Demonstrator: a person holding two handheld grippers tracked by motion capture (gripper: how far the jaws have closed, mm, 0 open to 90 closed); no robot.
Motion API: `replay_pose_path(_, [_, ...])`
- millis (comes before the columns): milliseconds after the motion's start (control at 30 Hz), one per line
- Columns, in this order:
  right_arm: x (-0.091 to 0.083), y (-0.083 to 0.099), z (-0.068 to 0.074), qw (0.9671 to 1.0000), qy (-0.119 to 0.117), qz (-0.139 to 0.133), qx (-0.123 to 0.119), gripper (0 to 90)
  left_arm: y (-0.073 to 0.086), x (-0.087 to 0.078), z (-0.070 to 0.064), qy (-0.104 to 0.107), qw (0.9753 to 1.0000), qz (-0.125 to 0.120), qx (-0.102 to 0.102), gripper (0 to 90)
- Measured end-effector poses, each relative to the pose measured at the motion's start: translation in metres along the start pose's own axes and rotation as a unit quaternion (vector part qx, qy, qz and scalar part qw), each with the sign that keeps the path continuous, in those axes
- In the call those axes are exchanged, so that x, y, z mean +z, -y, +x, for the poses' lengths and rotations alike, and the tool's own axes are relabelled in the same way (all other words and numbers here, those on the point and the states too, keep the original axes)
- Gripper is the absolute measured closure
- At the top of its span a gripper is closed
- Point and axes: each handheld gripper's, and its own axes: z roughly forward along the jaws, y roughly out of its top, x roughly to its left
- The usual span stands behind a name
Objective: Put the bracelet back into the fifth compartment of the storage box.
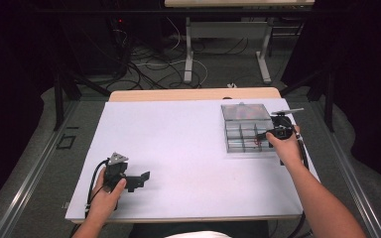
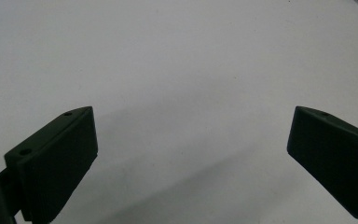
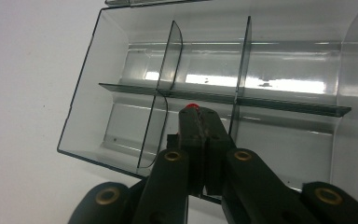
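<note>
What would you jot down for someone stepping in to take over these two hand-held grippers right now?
Right gripper: jaws shut on a small red item, held over the clear divided box at the table's far right, above its middle near compartment. What the red item is cannot be told.
Left gripper: jaws wide open, holding nothing, resting low over the bare white table at the near left.
Done: red item picked up and brought to the box.
Left: probably lower it into a compartment and open the jaws. The box lid stands open at the far side; it may need closing afterwards.
</note>
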Motion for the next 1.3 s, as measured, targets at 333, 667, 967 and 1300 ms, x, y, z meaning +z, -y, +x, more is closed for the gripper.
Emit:
replay_pose_path(333, [0.011,0.003,0.004,1.0,-0.002,0.005,-0.003,90.0,0.0,0.0,0.0,0.001,1.0,0.0,-0.002,1.6])
replay_pose_path(667, [0.017,0.003,0.008,0.9999,-0.002,0.013,-0.005,89.7,0.0,0.0,0.0,0.001,1.0,0.0,-0.002,1.6])
replay_pose_path(967, [0.018,0.003,0.008,0.9998,-0.012,0.015,-0.006,83.9,0.0,0.0,0.0,0.0,1.0,0.0,0.0,1.6])
replay_pose_path(1300, [0.017,0.004,0.01,0.9995,-0.023,0.017,-0.01,72.8,-0.001,0.0,0.0,0.001,1.0,0.003,-0.003,1.6])
